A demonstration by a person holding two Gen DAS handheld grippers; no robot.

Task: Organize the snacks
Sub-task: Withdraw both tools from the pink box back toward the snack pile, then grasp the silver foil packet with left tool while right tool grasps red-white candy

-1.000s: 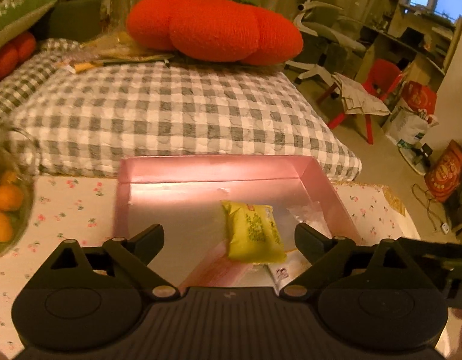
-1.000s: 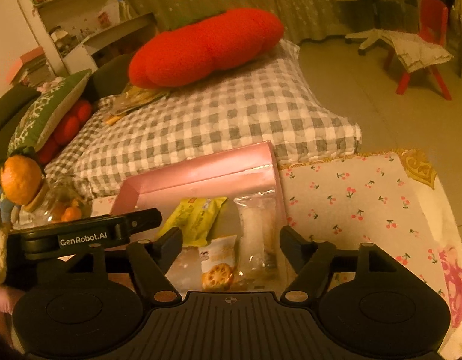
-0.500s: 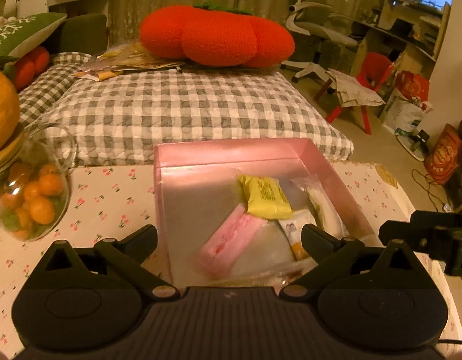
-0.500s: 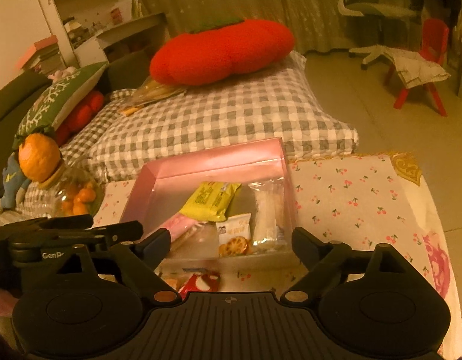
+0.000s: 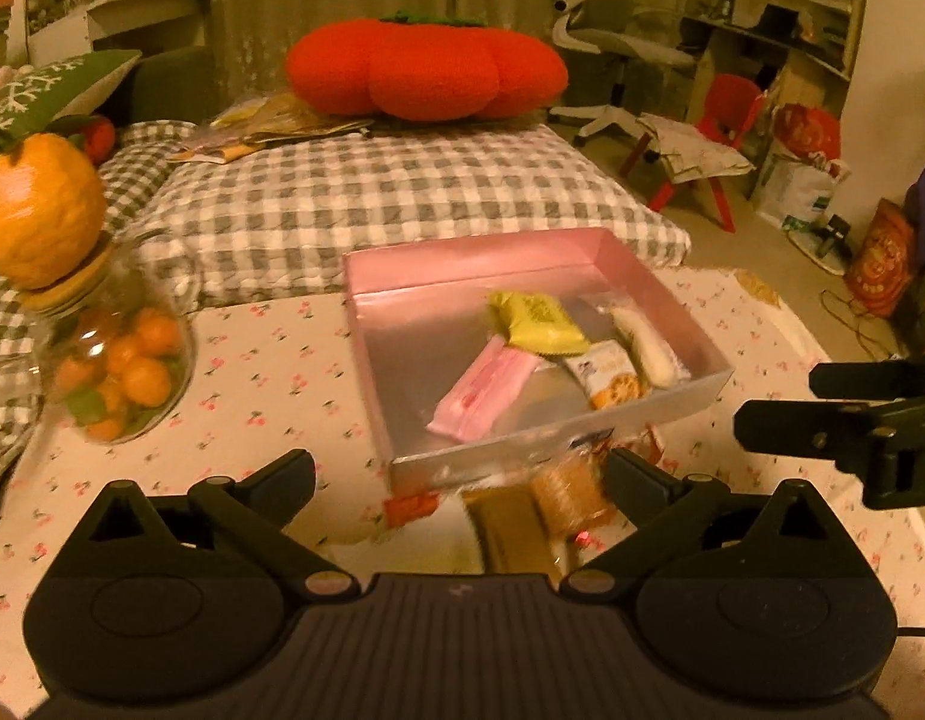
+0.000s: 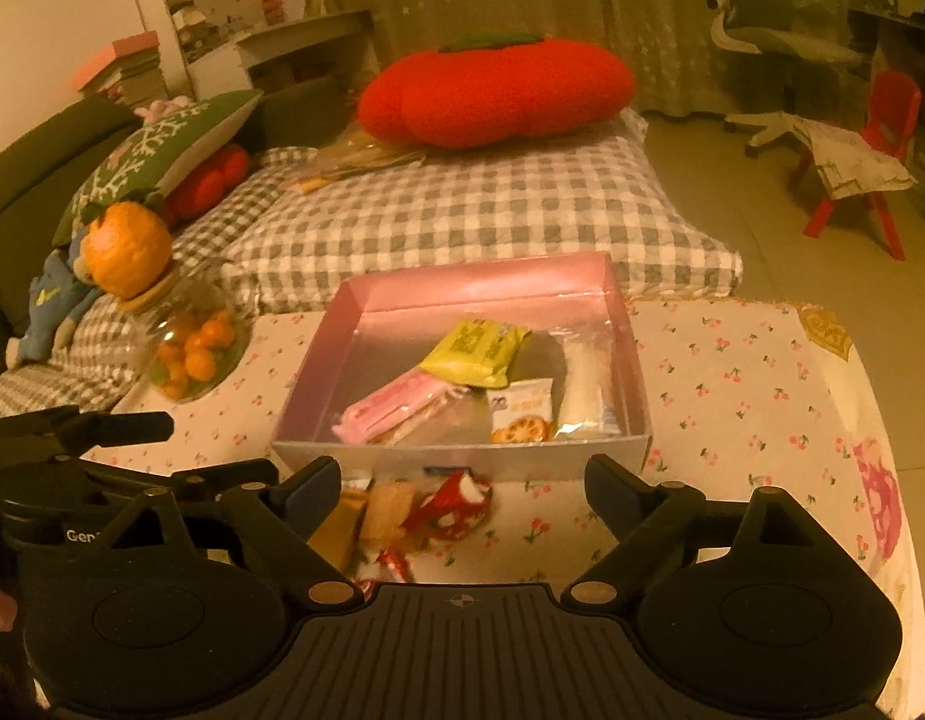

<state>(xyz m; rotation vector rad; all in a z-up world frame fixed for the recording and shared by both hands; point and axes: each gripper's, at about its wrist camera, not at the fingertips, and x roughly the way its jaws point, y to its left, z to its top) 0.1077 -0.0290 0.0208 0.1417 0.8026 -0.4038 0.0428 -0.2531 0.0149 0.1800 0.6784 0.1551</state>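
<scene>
Pink box (image 6: pixel 480 291) edges lie beyond both empty, wide-open hand-held grippers (image 5: pixel 459 474) (image 6: pixel 462 477), cloth (image 6: pixel 732 396) bare rightward.

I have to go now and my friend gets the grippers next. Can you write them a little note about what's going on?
Left hand-held gripper: open, holding nothing.
Right hand-held gripper: open, holding nothing.
Pink box on the cherry tablecloth already holds a pink packet, a yellow packet, a cookie packet and a clear packet.
Left to do: loose snacks lie on the cloth in front of the box. Put them in.
</scene>
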